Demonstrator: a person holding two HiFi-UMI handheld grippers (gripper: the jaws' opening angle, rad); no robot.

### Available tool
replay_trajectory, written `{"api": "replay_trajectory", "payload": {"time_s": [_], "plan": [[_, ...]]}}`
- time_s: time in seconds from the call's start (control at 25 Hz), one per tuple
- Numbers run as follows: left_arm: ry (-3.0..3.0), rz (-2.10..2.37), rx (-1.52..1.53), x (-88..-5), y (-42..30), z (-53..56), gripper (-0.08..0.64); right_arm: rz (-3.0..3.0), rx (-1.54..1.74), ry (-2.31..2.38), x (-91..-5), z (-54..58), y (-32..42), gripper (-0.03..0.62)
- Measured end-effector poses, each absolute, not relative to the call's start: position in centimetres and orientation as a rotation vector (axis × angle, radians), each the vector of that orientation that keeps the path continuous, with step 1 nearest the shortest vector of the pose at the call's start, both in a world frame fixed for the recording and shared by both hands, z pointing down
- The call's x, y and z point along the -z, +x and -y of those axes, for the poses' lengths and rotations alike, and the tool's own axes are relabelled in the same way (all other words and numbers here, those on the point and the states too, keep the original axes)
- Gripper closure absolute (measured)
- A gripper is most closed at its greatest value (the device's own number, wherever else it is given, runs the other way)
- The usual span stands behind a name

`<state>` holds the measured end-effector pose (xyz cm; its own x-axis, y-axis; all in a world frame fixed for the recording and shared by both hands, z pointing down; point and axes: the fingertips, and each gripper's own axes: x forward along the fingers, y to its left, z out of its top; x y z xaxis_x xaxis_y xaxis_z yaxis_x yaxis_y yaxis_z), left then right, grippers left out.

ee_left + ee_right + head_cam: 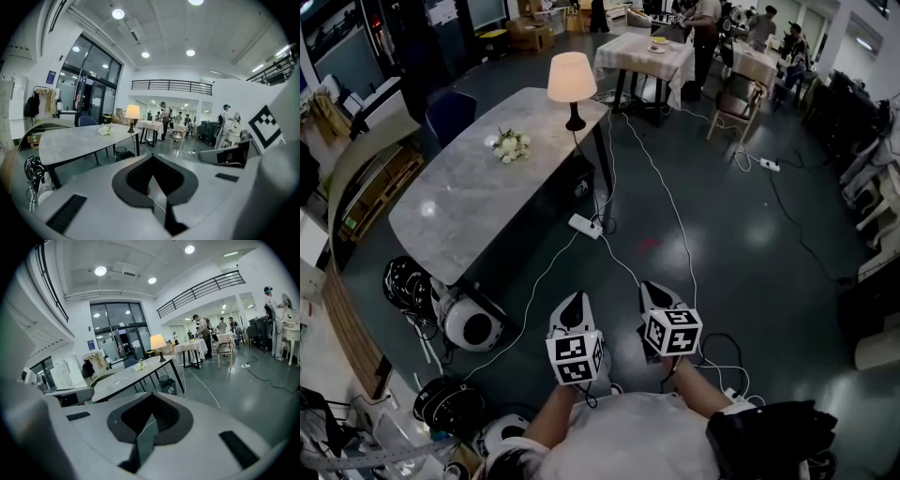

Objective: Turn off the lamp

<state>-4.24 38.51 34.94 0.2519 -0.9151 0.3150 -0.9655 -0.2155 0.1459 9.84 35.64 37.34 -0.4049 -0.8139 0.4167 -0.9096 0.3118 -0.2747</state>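
The lamp (pixel 571 84), with a lit cream shade and a black base, stands on the far end of the grey marble table (pixel 478 192). It also shows in the left gripper view as a small lamp (pixel 132 115) and in the right gripper view as a lamp (pixel 158 344). A white flower bunch (pixel 512 145) lies near it. My left gripper (pixel 574 309) and right gripper (pixel 656 298) hang side by side over the dark floor, well short of the table. Both are shut with nothing between the jaws.
A white power strip (pixel 585 226) and cables (pixel 661 192) run across the floor between me and the table. Helmets and gear (pixel 455 319) lie under the table's near end. Another table (pixel 642 56), chairs (pixel 733 103) and people (pixel 705 28) stand farther back.
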Motion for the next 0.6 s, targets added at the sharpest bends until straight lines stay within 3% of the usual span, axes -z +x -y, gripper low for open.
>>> {"api": "replay_trajectory", "payload": {"time_s": [0.6], "plan": [[2.22, 1.715, -0.207, -35.9, -5.5, -30.3, 0.569, 2.366, -0.671, 1.566, -37.6, -28.1, 8.0, 0.594]]}}
